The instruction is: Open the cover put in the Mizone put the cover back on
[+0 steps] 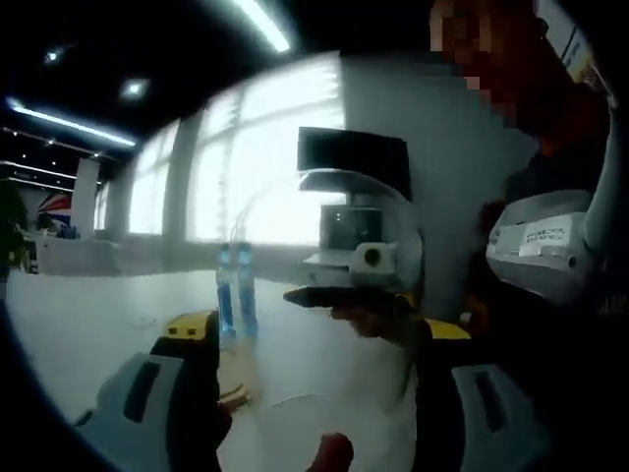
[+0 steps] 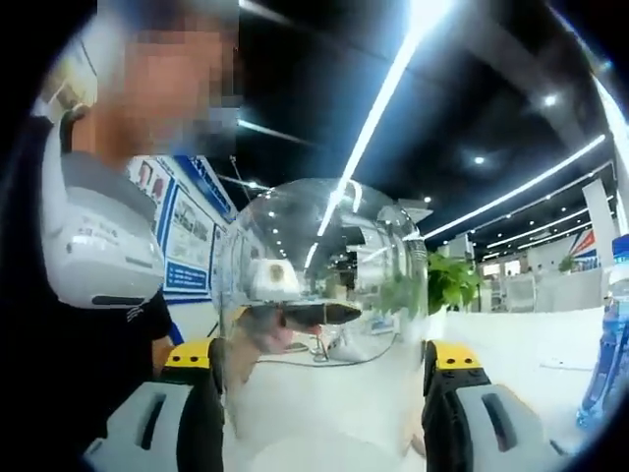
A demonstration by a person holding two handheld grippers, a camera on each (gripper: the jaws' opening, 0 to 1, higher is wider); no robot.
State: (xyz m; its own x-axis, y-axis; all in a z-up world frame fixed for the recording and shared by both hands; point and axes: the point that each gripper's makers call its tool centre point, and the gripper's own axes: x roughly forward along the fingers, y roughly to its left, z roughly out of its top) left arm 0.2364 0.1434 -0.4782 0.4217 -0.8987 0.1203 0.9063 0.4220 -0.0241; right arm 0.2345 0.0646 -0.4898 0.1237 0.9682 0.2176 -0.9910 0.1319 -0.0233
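Note:
A clear dome cover point(image 2: 324, 256) fills the gap between my right gripper's point(image 2: 319, 393) jaws, which press on its two sides. In the left gripper view the same cover point(image 1: 393, 221) stands between my left gripper's point(image 1: 314, 383) jaws, which close on its sides. Through the cover each view shows the other gripper's dark jaw point(image 1: 334, 296) point(image 2: 319, 314) and a hand. Two blue Mizone bottles point(image 1: 236, 290) stand on the white table point(image 1: 88, 324) behind the cover. One bottle point(image 2: 609, 334) is at the right edge of the right gripper view. A wooden base edge point(image 1: 236, 393) lies by the left jaw.
A person in dark clothes point(image 2: 59, 374) stands close on the far side of the cover. A monitor on a stand point(image 1: 354, 157) sits behind it. Bright windows point(image 1: 246, 167) and a green plant point(image 2: 452, 280) lie further off.

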